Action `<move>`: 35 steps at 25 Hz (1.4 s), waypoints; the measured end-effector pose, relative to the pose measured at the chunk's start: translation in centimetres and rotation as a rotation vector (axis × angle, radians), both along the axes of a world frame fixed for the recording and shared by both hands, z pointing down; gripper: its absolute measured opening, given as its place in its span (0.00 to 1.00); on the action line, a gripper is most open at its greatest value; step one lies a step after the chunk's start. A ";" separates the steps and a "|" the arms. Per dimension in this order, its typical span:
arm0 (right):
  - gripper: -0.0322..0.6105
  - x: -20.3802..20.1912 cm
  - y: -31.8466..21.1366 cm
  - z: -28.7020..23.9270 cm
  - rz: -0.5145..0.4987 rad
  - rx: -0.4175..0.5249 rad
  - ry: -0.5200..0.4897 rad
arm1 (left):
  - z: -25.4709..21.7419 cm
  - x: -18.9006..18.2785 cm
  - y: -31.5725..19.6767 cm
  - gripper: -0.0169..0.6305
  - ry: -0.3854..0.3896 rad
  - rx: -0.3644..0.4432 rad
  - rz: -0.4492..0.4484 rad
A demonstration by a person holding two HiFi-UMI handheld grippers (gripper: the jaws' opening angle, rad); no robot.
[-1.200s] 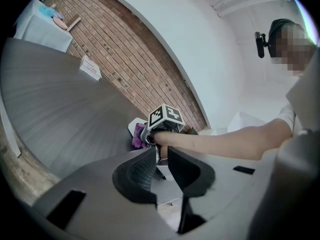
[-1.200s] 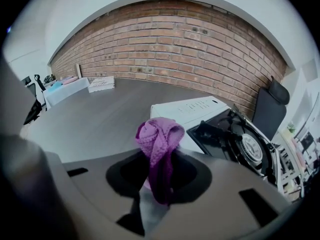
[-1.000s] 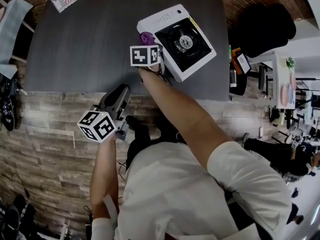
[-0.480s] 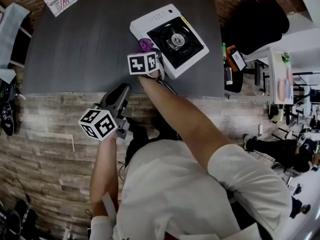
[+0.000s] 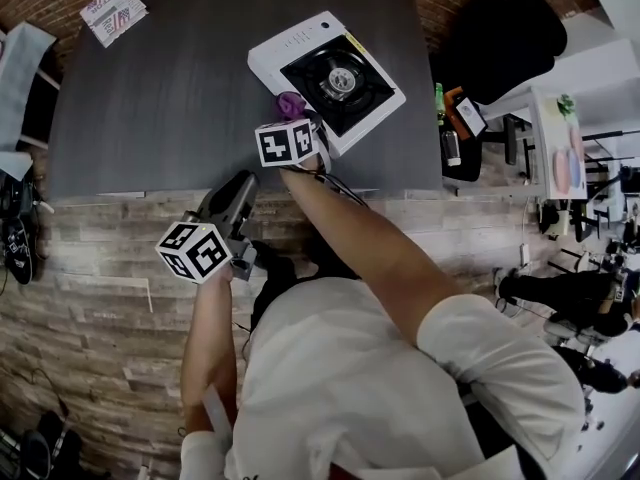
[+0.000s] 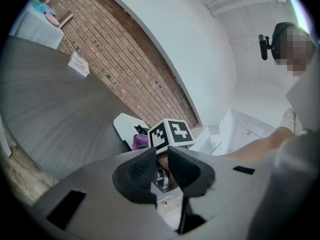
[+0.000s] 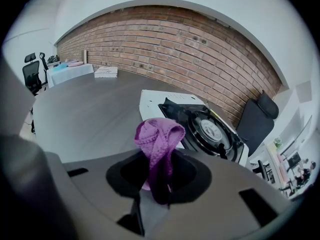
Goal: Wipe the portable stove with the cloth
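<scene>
right gripper (image 7: 157,176): jaws clamped on purple cloth (image 7: 159,139), bunched above them | cloth: at stove (image 5: 330,78) 7 o'clock corner, contact unclear | stove: table (image 5: 150,88) 1 o'clock | left gripper (image 6: 160,166): jaws narrowly apart, empty, off table's 6 o'clock edge

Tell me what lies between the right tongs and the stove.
Only the cloth, pinched in the right tongs and bunched up before the near edge of the stove; the right gripper view shows it. Whether they touch is unclear.
</scene>
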State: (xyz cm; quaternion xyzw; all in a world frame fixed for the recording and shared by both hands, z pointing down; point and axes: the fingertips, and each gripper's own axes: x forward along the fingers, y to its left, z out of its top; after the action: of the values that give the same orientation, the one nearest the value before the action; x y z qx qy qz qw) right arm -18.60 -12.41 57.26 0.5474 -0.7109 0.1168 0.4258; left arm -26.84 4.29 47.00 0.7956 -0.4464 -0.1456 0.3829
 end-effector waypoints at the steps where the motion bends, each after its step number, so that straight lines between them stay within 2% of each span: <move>1: 0.21 0.3 0.3 0.0 0.004 -0.003 -0.005 | 0.0 0.1 0.0 0.13 0.000 0.001 0.002; 9: 0.21 2.9 2.6 0.0 0.026 -0.020 -0.035 | -0.4 1.8 -0.2 0.13 0.003 0.011 0.040; 25: 0.21 7.1 6.6 0.2 -0.010 -0.050 -0.028 | -0.3 4.0 -0.8 0.13 0.020 0.006 0.092; 35: 0.22 9.7 8.7 -0.1 -0.036 -0.106 -0.127 | 0.1 5.4 -1.0 0.13 0.025 -0.001 0.125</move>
State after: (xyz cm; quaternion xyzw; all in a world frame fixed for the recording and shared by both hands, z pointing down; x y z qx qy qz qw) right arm -8.92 -3.74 57.19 0.5028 -0.7390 0.1813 0.4102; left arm -21.47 3.28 47.07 0.8199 -0.3911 -0.1309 0.3972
